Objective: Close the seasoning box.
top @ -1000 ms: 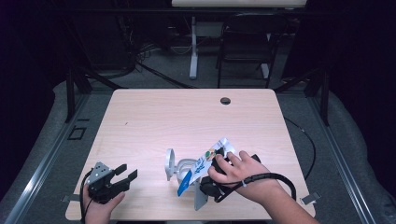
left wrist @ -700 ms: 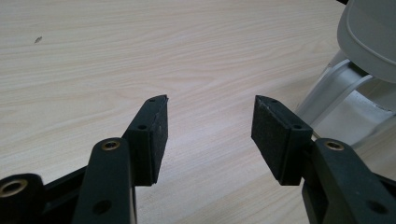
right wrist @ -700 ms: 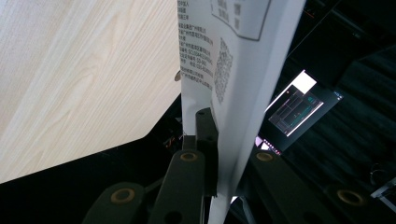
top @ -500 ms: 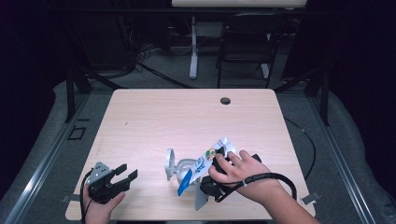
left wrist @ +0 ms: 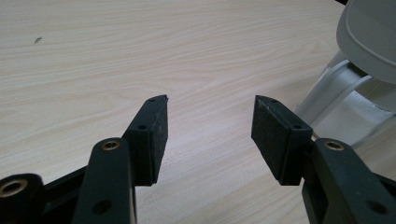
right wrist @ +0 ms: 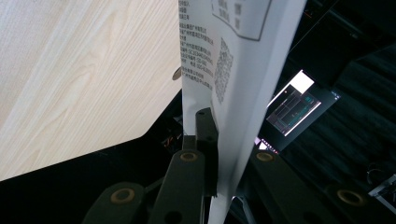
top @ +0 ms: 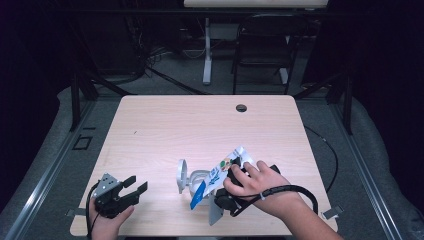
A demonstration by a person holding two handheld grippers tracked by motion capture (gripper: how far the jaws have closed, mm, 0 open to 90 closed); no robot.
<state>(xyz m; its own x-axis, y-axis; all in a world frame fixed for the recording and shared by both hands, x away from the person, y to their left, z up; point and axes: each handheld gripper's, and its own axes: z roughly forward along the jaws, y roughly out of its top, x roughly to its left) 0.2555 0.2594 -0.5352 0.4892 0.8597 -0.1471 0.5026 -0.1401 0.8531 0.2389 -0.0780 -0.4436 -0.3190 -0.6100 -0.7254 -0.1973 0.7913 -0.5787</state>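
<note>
A white printed packet [top: 223, 169] with a blue lower end is held up at the table's near middle, and my right gripper [top: 226, 187], under the person's right hand, is shut on it. In the right gripper view the packet [right wrist: 233, 70] shows small print and a square code, pinched between the jaws of that gripper [right wrist: 222, 126]. A white and grey stand with a round head [top: 186, 179] sits just left of the packet. My left gripper [top: 136, 183] rests open near the front left corner, its jaws [left wrist: 210, 121] empty and pointing toward the stand [left wrist: 364, 51].
The light wooden table [top: 200, 125] has a round cable hole [top: 241, 107] near its far edge. A chair [top: 262, 45] and a white post stand on the floor beyond. A black cable [top: 300, 190] loops from the right gripper near the front edge.
</note>
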